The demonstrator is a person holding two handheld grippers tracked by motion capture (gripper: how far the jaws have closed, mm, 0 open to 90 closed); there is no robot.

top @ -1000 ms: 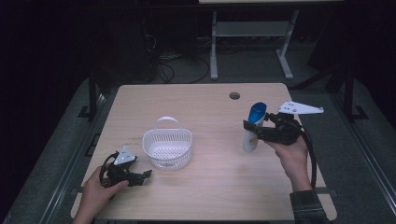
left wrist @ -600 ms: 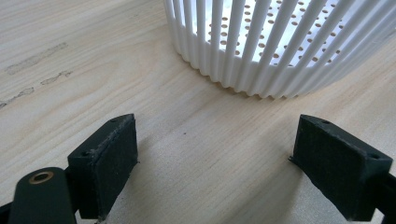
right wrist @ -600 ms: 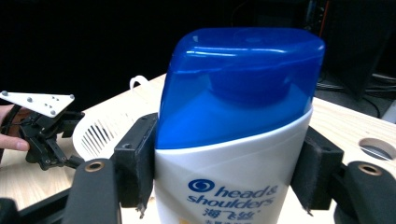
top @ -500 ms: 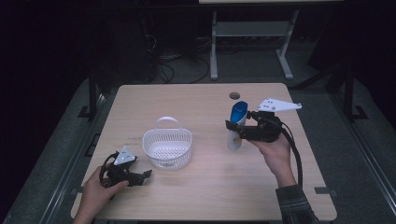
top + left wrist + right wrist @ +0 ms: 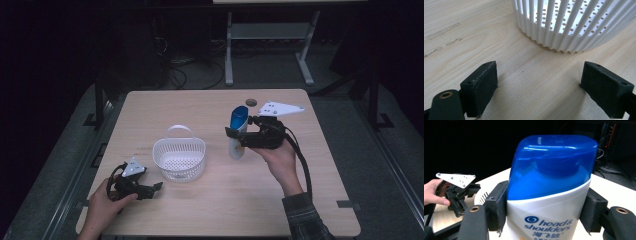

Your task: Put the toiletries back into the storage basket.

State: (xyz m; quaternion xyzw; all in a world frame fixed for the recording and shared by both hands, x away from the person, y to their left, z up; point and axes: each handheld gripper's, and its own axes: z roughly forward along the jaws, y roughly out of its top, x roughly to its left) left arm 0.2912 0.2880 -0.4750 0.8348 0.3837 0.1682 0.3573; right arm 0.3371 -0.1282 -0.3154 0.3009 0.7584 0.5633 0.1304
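Pale wood table (image 5: 210,210) (grain visible), white basket (image 5: 179,159), dark room

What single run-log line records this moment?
right gripper: shut on white shampoo bottle with blue cap | left gripper: open beside white slatted plastic basket

The person's right gripper (image 5: 235,134) is raised above the table, jaws clamped on a bottle (image 5: 238,131), forearm reaching in from the lower right. The left gripper (image 5: 152,188) rests low at the near-left edge, jaws spread wide with nothing between them.
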